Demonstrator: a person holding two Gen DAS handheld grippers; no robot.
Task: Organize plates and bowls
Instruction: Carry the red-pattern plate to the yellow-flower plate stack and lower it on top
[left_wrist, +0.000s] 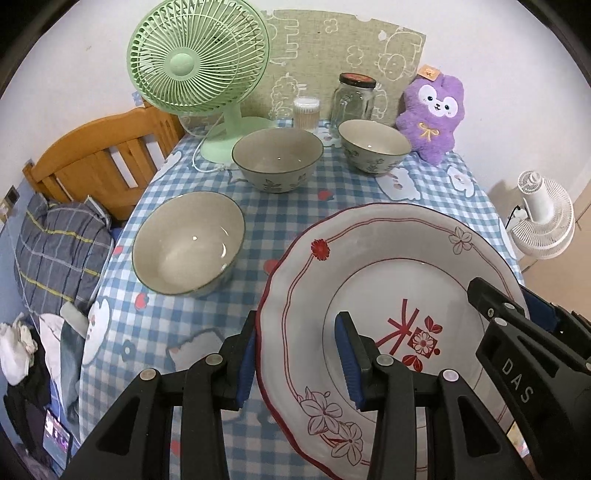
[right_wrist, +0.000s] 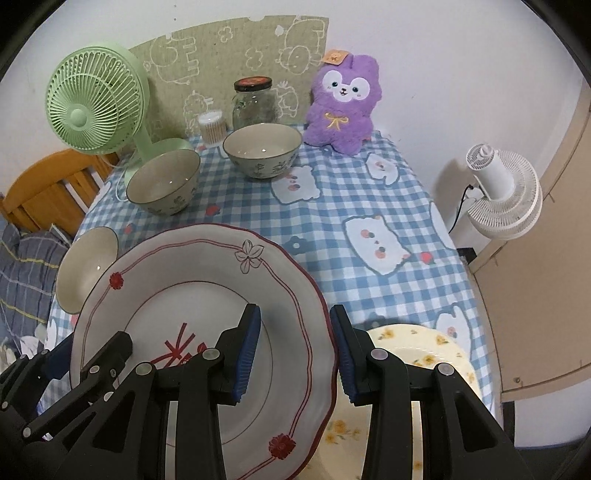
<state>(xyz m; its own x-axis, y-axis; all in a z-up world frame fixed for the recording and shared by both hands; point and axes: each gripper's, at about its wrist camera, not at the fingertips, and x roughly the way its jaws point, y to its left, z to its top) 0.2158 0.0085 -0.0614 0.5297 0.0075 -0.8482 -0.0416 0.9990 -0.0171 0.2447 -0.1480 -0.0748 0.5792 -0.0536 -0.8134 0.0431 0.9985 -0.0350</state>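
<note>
**A:** Blue-and-white checked tablecloth (left_wrist: 280, 218) with little cartoon bears fills our left wrist view, and the red-rimmed plate (left_wrist: 373, 258) sits over it, glossy white ceramic with a scalloped edge. It's round, so no real long axis, but its face tilts up toward us. Our left gripper (left_wrist: 299, 358) pinches the near-left rim, one blue pad under and one on top. The right gripper (left_wrist: 517, 314) bites the far-right edge.

**B:** Behind it we count three grey-glazed bowls: near-left bowl (left_wrist: 188, 242), middle bowl (left_wrist: 277, 158), far-right bowl (left_wrist: 373, 144), all mouth-up. Ribbed green fan (left_wrist: 197, 66), glass jar (left_wrist: 352, 101) and fuzzy purple plush (left_wrist: 432, 114) line the back.

**A:** Right wrist view: same plate (right_wrist: 207, 280), held clear of the cloth, our right gripper (right_wrist: 295, 354) clamped across its right rim. Just beside and below sits a pale yellow-flowered plate (right_wrist: 424, 350), lying flat.
</note>
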